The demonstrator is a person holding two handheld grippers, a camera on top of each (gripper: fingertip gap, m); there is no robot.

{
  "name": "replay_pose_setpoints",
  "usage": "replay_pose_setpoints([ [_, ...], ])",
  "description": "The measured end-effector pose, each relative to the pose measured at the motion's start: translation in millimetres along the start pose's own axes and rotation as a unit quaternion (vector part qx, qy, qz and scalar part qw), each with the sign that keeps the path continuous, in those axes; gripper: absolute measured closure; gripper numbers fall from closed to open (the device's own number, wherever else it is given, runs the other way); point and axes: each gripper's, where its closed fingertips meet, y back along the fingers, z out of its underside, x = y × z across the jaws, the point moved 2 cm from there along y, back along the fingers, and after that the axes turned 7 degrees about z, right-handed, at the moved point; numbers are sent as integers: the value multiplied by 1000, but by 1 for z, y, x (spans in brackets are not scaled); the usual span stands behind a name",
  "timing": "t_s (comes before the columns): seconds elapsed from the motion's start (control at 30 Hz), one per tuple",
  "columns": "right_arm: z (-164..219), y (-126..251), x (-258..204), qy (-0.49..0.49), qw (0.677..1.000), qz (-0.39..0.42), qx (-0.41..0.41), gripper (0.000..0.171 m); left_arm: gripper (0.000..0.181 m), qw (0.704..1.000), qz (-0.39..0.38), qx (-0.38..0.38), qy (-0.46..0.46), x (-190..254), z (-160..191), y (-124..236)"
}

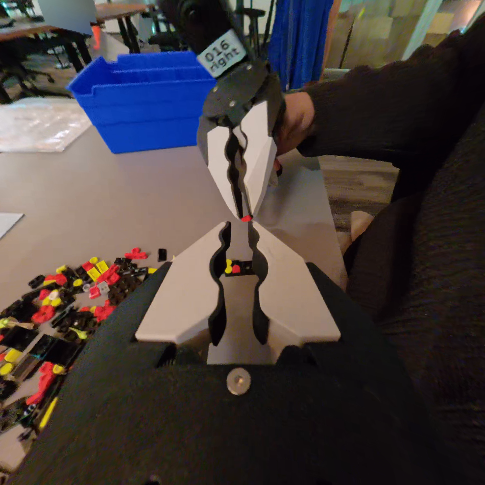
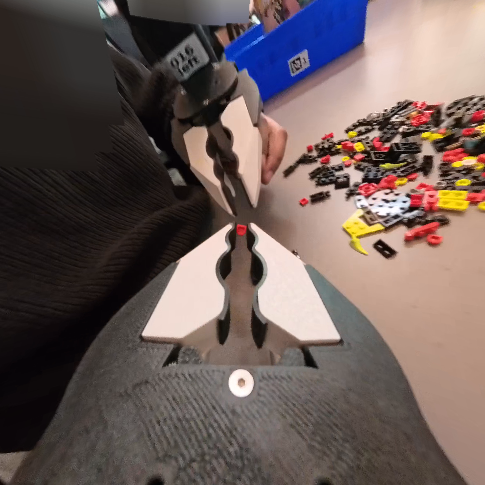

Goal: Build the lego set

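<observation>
Right gripper [image 2: 241, 227] pinching a small red brick [image 2: 240, 229] at its tips, held above the table [image 1: 105, 189] | left gripper [image 1: 239, 225] tip to tip with it, fingers slightly parted, empty | loose bricks [image 2: 409, 168] heaped near blue bin [image 1: 147, 105]

Glossy plastic bricks [image 2: 409, 168], matt table [image 1: 105, 199], ribbed knit sleeve [image 2: 78, 236].

The left hand-held gripper [image 1: 239, 225] stands open above the tabletop [image 1: 105, 199]; facing it, the right hand-held gripper [image 1: 246, 216] pinches a small red piece [image 1: 246, 218] tip-to-tip.
</observation>
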Motion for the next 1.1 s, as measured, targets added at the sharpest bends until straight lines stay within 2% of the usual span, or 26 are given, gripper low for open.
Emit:
replay_pose_setpoints([
  [0.03,-3,0,-2,-21,1000,-19,10,165,171,1000,-1,4,-16,2,-2,0],
  [0.13,-11,1,-6,-60,996,-52,35,165,171,998,-14,7,-60,7,-5,-1],
  [0.27,-9,-1,-6,-83,994,-58,29,165,174,994,-32,13,-102,9,-8,0],
  [0.73,-6,-7,-7,-152,984,-93,21,165,178,993,-26,2,-117,14,-3,-5],
  [0.97,-12,-4,-2,-157,983,-82,41,165,181,996,-37,8,-80,5,-5,-2],
  [1.1,-30,8,16,-161,981,-15,104,150,181,998,-59,32,-17,-11,-10,4],
])
